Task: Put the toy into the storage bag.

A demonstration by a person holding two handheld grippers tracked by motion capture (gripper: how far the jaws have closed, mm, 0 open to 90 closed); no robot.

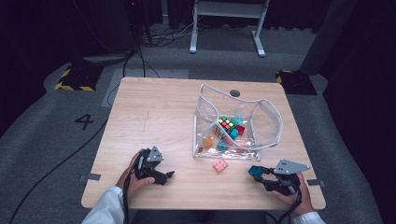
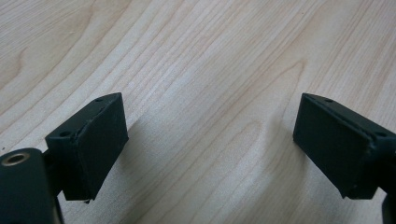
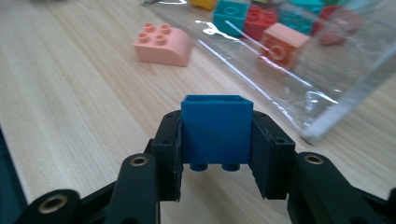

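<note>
My right gripper (image 3: pixel 215 140) is shut on a blue toy brick (image 3: pixel 216 128), studs pointing down, just above the table near the front right edge; in the high view that blue brick (image 1: pixel 255 171) sits at the gripper's (image 1: pixel 257 172) tips. A pink rounded brick (image 3: pixel 162 43) lies on the table ahead of it, also the pink brick (image 1: pixel 220 164) in the high view, just outside a clear plastic pouch (image 1: pixel 273 119). The pouch holds a colour cube (image 1: pixel 227 123) and several bricks. My left gripper (image 2: pixel 210 140) stands open over bare wood, at the front left (image 1: pixel 169 175).
The pouch's clear wall and white rim (image 3: pixel 345 109) lie close to the right of my right gripper. Loose teal, red and orange bricks (image 3: pixel 261 18) sit inside it. A round hole (image 1: pixel 235 93) is in the table's far side. Bare wood spreads across the table's left half (image 1: pixel 149 116).
</note>
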